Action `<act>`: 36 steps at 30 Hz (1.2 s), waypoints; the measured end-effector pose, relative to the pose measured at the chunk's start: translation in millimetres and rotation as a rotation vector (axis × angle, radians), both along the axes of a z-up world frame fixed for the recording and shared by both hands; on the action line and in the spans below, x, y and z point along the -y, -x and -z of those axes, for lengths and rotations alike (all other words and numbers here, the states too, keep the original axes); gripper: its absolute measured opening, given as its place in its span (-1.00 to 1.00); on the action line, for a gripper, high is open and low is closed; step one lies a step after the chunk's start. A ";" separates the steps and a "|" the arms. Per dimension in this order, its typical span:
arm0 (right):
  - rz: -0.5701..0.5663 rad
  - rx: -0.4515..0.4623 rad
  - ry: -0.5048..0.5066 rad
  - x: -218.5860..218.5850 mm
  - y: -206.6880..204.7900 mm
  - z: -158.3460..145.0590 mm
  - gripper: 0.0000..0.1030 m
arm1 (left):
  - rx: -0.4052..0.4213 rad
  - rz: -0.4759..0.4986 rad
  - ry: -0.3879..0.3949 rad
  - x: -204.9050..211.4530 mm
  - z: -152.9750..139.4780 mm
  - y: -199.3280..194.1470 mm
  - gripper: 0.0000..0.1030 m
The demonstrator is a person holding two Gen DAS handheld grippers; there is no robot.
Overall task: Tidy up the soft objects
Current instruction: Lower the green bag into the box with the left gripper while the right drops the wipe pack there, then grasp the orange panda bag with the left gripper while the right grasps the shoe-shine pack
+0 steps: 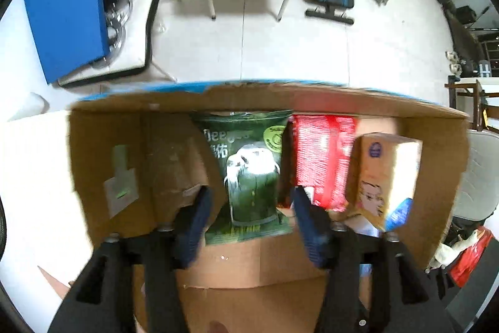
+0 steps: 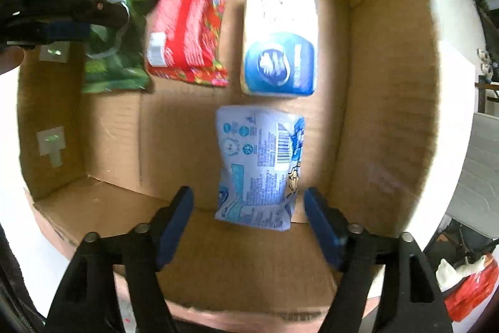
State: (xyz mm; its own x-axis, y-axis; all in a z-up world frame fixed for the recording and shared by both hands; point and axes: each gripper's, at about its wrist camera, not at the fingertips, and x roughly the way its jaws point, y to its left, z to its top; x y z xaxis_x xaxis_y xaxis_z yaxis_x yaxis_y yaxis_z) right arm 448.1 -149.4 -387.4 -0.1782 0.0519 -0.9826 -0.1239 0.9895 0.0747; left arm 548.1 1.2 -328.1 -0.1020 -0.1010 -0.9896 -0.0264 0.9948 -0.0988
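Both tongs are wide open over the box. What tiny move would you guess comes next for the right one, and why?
Probably lift the right tongs straight up out of the cardboard box. Its jaws stand open on either side of the pale blue pack without touching it, and the pack lies on the box floor in front of the white and blue pack.

in our right wrist view, the left gripper (image 2: 103,30) at ten o'clock covers part of the green pack (image 2: 124,74), and we cannot tell how its jaws stand. motion blur smears the print on the red pack (image 2: 187,30). at five o'clock the frame edge cuts off a red bag (image 2: 471,292).
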 end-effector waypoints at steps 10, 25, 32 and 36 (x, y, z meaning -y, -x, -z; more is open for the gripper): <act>0.038 0.140 -0.032 1.6 12.1 -72.6 1.00 | 0.203 0.029 -0.035 -6.0 -78.1 64.5 0.96; 0.225 0.303 -0.235 19.8 115.0 -93.1 1.00 | 0.335 -0.152 -0.059 -56.4 -107.9 198.3 0.97; 0.520 0.045 -0.390 43.6 182.6 23.8 1.00 | 0.132 -0.453 0.102 -132.2 -15.2 270.6 0.85; 0.590 0.088 -0.346 39.9 180.5 50.3 0.93 | 0.036 -0.526 0.159 -148.1 35.7 280.0 0.49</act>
